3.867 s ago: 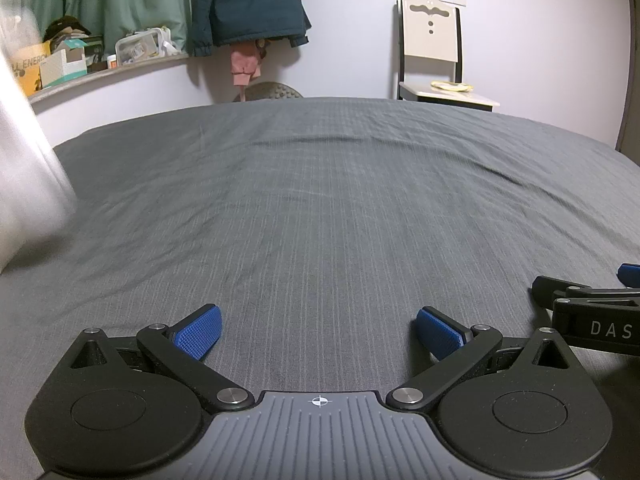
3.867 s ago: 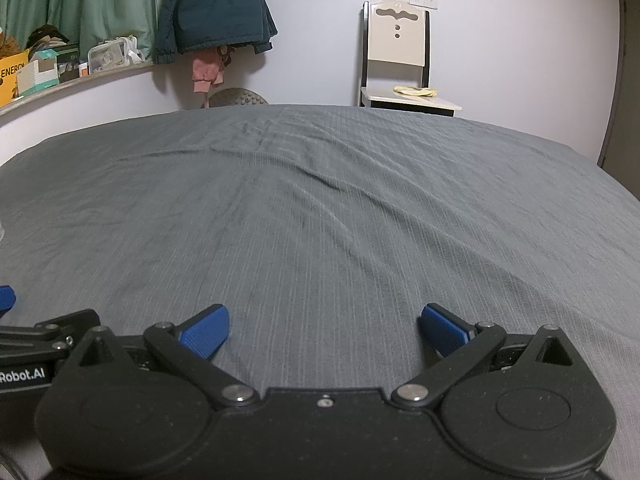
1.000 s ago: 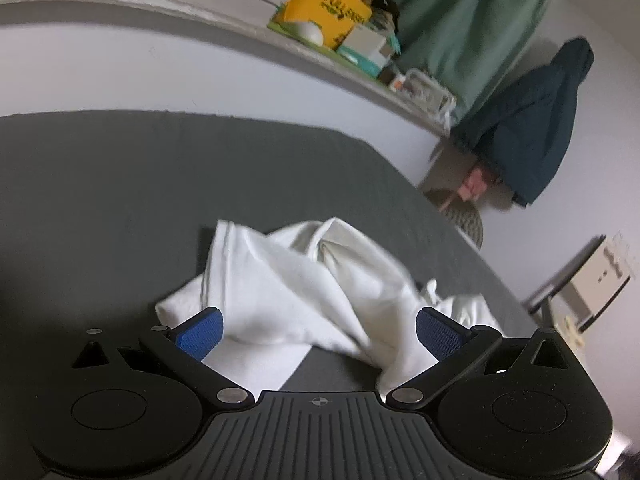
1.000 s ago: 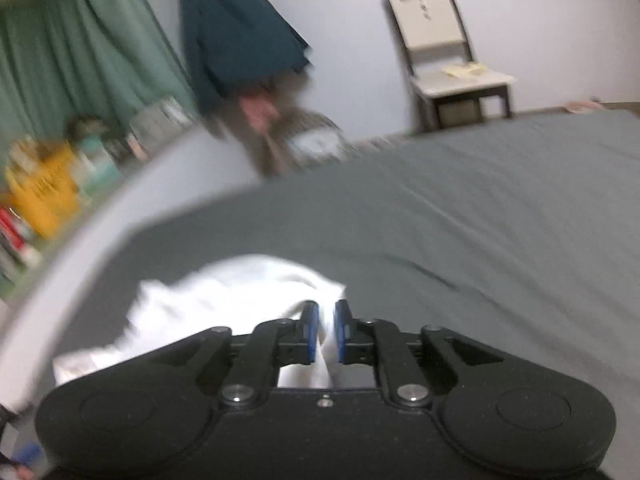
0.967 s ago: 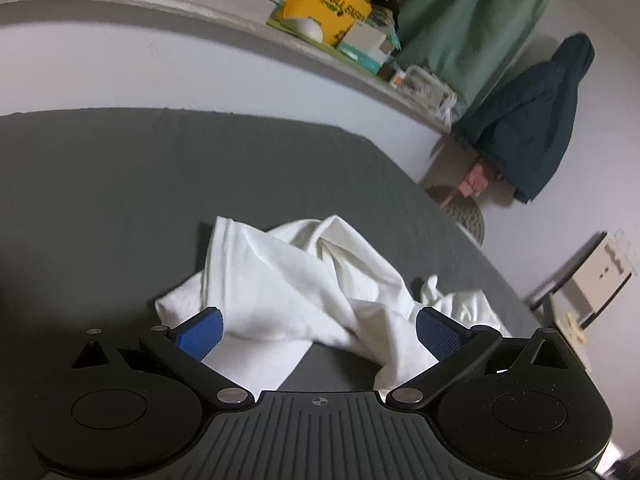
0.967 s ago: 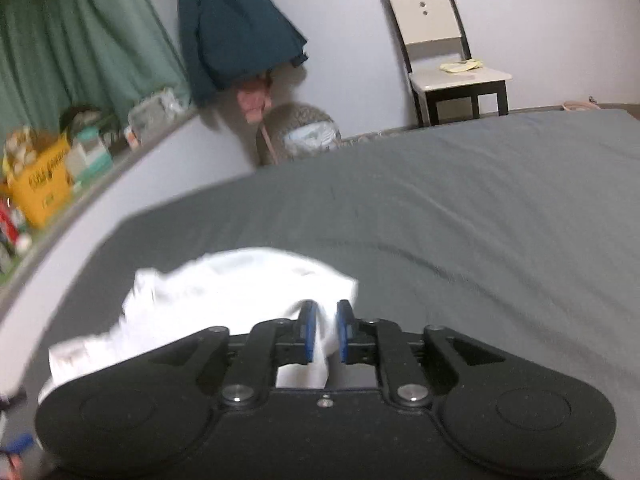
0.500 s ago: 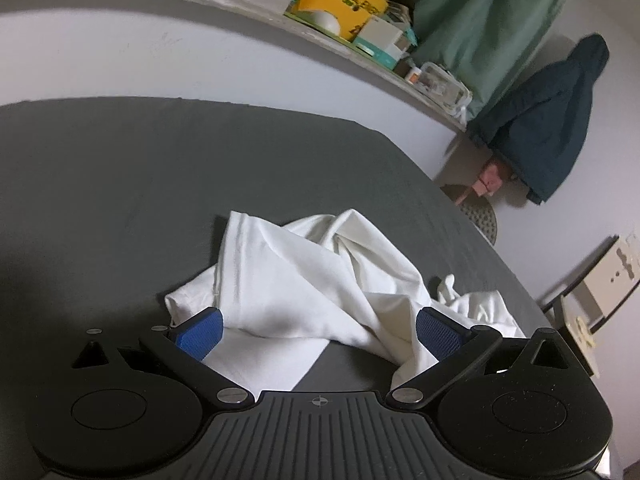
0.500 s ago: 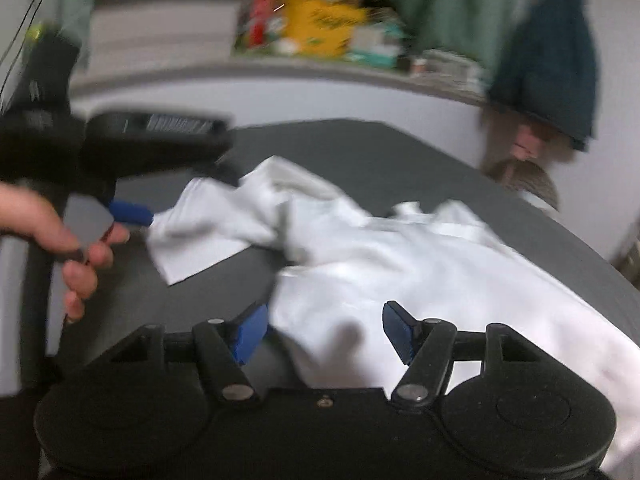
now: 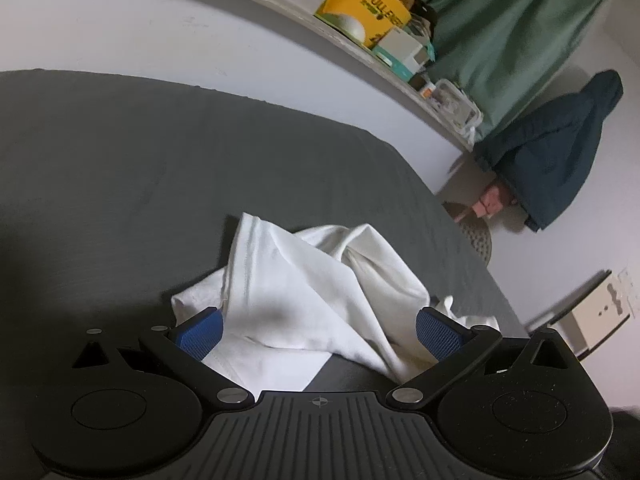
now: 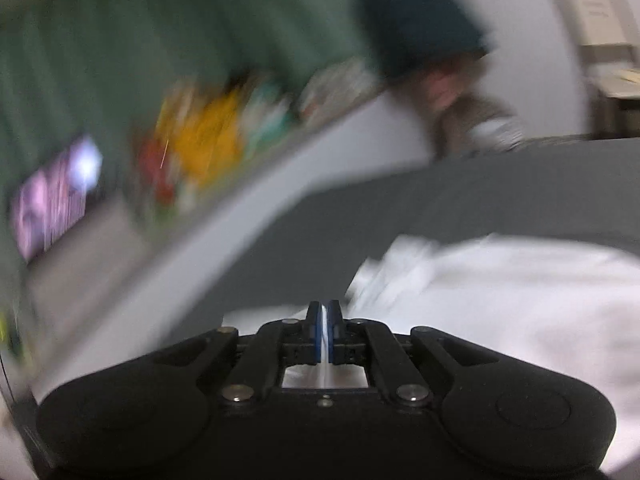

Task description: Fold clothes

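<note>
Right claw (image 10: 324, 330) pinches the white garment (image 9: 316, 292); left claw (image 9: 318, 334) gapes wide.

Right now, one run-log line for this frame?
stage: pre-fold | white garment: crumpled on grey bed | left gripper: open over it | right gripper: shut on white garment edge | right view: blurred

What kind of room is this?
Probably a bedroom: a wide bed in a dark grey sheet, a green curtain behind a cluttered ledge, and a dark blue jacket hanging on the wall.

Dim room, fisheye warp, right view motion-blurred
</note>
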Tool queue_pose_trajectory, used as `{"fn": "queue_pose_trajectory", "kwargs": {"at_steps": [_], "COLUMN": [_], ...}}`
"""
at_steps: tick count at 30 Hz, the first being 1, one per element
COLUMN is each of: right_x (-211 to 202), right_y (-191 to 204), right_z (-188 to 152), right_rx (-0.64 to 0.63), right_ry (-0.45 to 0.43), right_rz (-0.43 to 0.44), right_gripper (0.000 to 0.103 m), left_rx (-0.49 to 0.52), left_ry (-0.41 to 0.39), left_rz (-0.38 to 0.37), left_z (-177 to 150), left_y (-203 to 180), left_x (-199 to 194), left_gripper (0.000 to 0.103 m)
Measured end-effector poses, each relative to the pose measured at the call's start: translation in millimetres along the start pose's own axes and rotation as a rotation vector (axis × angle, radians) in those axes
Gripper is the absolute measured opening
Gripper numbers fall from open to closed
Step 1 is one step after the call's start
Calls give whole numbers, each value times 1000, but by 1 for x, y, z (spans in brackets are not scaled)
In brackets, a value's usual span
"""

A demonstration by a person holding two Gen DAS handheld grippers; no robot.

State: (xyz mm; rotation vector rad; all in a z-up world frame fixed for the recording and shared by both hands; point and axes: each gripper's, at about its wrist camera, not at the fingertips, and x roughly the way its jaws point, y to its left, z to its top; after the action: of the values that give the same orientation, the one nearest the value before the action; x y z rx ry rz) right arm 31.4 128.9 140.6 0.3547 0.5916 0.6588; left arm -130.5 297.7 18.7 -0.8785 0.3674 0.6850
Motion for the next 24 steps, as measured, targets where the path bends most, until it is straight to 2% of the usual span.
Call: {"fn": "queue_pose_trajectory", "kwargs": {"at_steps": [2, 4, 5, 8, 10, 11, 12, 15, 17, 18, 20, 22, 23, 24], "right_x": [-49, -87, -102, -113, -101, -93, -81, -37, -9, 8, 37, 61, 79, 90], "right_y": [-32, -58, -72, -87, -71, -57, -41, 13, 50, 69, 94, 104, 106, 108], "right_z": [20, 32, 37, 37, 25, 15, 4, -33, -62, -81, -112, -135, -146, -155], "right_rx": [75, 92, 93, -16, -174, -256, -330, -584, -785, -931, -1167, -1321, -1387, -1426], "right_ry": [-146, -231, -222, -78, 38, 73, 101, 193, 239, 269, 314, 350, 373, 385], "right_rz": [-82, -188, -251, -389, -360, -334, -302, -164, -107, -84, -75, -72, -101, -128], "right_gripper": [1, 1, 1, 9, 29, 47, 59, 60, 60, 60, 59, 58, 57, 45], "left_rx": [1, 21, 31, 51, 56, 53, 49, 43, 41, 35, 20, 5, -3, -11], "left_ry": [-5, -9, -10, -11, -9, -9, -9, -9, -13, -13, -14, -14, -13, -9], "left_rz": [-5, -13, -17, -16, 0, 10, 15, 29, 35, 36, 35, 34, 36, 37], "left_z": [0, -1, -1, -3, -4, -4, -4, -4, -4, -4, -3, -2, -1, -1], "left_y": [-1, -6, -8, -15, -16, -16, -15, -11, -9, -7, -5, -2, 0, 2], "left_x": [-1, -2, -3, -3, -3, -4, -4, -4, -5, -4, -3, -1, 0, 2], "left_gripper": [103, 103, 103, 103, 103, 103, 103, 103, 103, 103, 103, 103, 103, 103]}}
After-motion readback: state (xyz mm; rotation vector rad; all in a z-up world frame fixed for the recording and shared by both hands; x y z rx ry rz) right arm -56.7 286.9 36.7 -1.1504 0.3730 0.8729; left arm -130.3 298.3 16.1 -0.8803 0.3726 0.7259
